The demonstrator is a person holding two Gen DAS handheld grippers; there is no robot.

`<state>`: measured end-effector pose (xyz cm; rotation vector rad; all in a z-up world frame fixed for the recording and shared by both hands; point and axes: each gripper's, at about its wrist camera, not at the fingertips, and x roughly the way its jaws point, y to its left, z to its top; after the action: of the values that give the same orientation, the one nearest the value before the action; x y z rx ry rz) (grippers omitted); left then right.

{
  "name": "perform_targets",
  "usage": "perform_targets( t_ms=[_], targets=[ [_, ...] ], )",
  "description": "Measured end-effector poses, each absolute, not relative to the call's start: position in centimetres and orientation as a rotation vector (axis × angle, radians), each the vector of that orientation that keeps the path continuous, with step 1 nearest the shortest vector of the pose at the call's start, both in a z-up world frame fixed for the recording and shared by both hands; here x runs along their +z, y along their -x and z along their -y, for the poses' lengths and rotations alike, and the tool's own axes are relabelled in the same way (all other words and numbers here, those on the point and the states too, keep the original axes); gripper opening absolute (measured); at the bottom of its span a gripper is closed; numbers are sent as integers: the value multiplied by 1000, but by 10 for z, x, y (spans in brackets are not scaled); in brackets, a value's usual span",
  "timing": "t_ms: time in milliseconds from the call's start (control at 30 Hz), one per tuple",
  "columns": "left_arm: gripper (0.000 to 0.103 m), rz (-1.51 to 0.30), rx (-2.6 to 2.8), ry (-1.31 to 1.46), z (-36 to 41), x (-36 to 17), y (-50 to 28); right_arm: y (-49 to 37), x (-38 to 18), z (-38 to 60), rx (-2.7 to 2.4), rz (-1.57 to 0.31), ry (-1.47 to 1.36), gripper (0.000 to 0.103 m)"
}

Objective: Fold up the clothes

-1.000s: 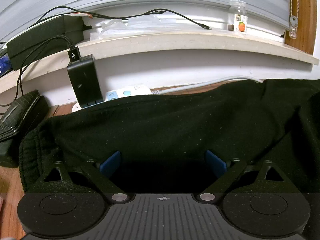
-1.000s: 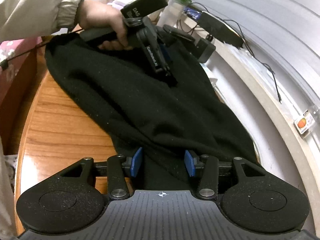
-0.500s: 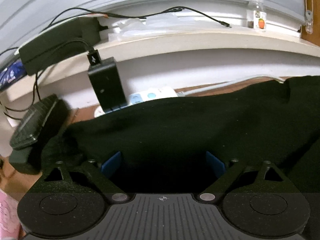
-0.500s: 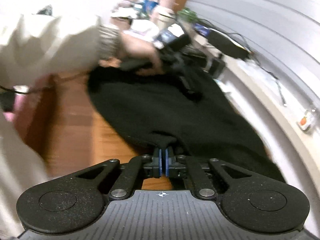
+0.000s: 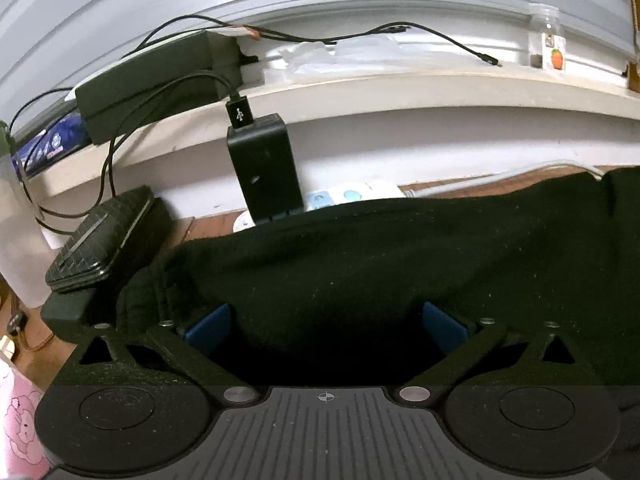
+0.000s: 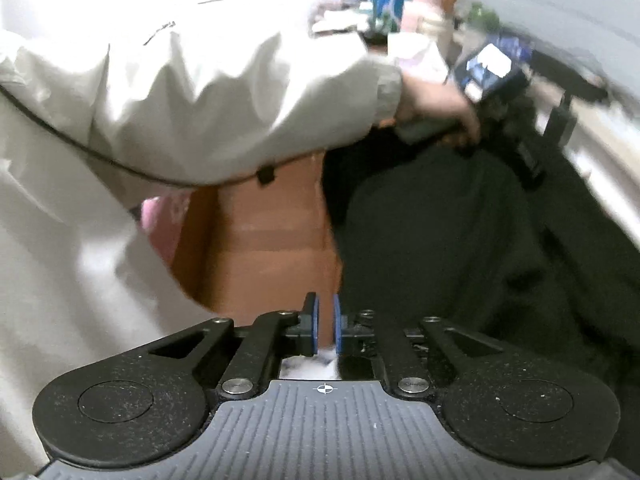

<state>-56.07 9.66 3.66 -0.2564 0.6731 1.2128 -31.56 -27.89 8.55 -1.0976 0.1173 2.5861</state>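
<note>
The left gripper [image 5: 324, 322] is seen with its jaws spread wide and opening further; the blue pads [image 5: 206, 322] stand apart over a black garment [image 5: 360, 264], and no cloth is pinched between them. The garment is spread beneath and ahead of this gripper across a wooden table [image 5: 208, 226], with a bunched, ribbed edge lying just beside the left pad. Beyond the garment, a black charger [image 5: 264, 172] is found plugged into a white power strip [image 5: 352, 196] at the wall, and a black case [image 5: 100, 244] is noted to the left. Further back, a shelf [image 5: 400, 92] bears a black box [image 5: 160, 84], cables and a small bottle [image 5: 548, 40]. The right gripper [image 6: 326, 330] is observed with its jaws nearly together and parting slightly; a narrow gap is visible between the pads [image 6: 315, 330], and no cloth is seen in it. The garment [image 6: 460, 260] lies to the right of and beyond this gripper's tips, apart from them, while bare table [image 6: 272, 248] is seen directly ahead. At the far end of the garment, the person's left hand [image 6: 436, 108], emerging from a pale sleeve [image 6: 224, 100], is seen holding the left gripper [image 6: 532, 168] down over the cloth. This view is blurred, and finer detail cannot be told.
</note>
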Motion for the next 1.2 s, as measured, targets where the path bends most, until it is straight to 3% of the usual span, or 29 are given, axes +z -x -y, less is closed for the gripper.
perform_targets(
  t_ms=[467, 833, 1200],
  targets=[
    [103, -675, 1212, 256, -96, 37, 561, 315, 99, 262, 2506, -7, 1076, 15],
    [102, -676, 1227, 227, -83, 43, 561, 276, 74, 179, 2317, -62, 974, 32],
    [103, -633, 1201, 304, -5, 79, 648, 323, 32, 58, 2190, -173, 894, 55]
  ],
)
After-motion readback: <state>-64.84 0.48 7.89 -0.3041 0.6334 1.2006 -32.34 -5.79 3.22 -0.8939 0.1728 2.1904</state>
